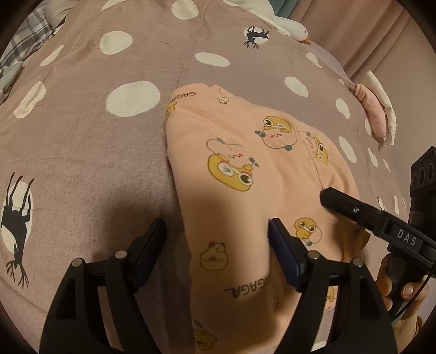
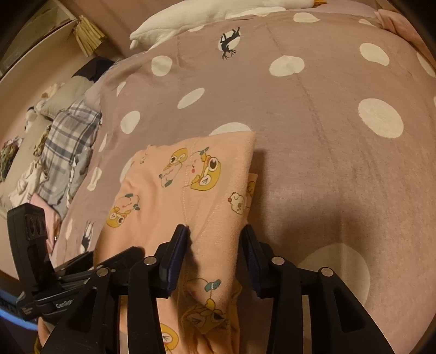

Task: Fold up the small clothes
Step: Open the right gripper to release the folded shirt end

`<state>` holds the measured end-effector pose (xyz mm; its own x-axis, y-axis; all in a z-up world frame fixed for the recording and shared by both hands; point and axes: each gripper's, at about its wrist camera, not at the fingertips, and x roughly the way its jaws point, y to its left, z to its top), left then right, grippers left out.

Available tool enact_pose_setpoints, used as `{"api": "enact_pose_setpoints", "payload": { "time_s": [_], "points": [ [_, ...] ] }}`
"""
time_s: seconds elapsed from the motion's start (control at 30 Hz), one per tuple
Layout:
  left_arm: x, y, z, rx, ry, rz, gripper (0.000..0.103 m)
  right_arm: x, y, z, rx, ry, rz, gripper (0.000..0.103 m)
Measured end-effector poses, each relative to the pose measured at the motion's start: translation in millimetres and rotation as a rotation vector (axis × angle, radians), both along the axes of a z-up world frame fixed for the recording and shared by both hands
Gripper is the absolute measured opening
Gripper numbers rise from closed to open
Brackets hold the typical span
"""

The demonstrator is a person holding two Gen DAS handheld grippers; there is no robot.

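A small peach garment (image 1: 245,168) printed with yellow cartoon ducks lies partly folded on the bedspread; it also shows in the right wrist view (image 2: 190,196). My left gripper (image 1: 218,231) is open, straddling the garment's left edge, its right finger pressing into the cloth. My right gripper (image 2: 215,237) is open, its jaws either side of the garment's right edge. The right gripper also shows in the left wrist view (image 1: 354,209) as a black finger resting on the cloth.
The pink bedspread (image 1: 95,141) with white dots and black deer covers the bed. A folded pink and white cloth (image 1: 378,109) lies at the right edge. A white goose plush (image 1: 288,24) lies far back. A plaid cloth (image 2: 68,141) and pillows lie at the left.
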<state>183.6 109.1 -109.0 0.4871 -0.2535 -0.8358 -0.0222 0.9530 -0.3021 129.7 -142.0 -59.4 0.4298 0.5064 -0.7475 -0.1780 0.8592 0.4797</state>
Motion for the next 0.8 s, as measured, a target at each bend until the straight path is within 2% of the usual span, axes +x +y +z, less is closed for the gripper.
{"api": "enact_pose_setpoints", "payload": {
  "time_s": [0.8],
  "points": [
    [-19,12,2,0.015,0.003,0.028,0.082,-1,-14,0,0.031,0.023,-0.039,0.041]
  ]
}}
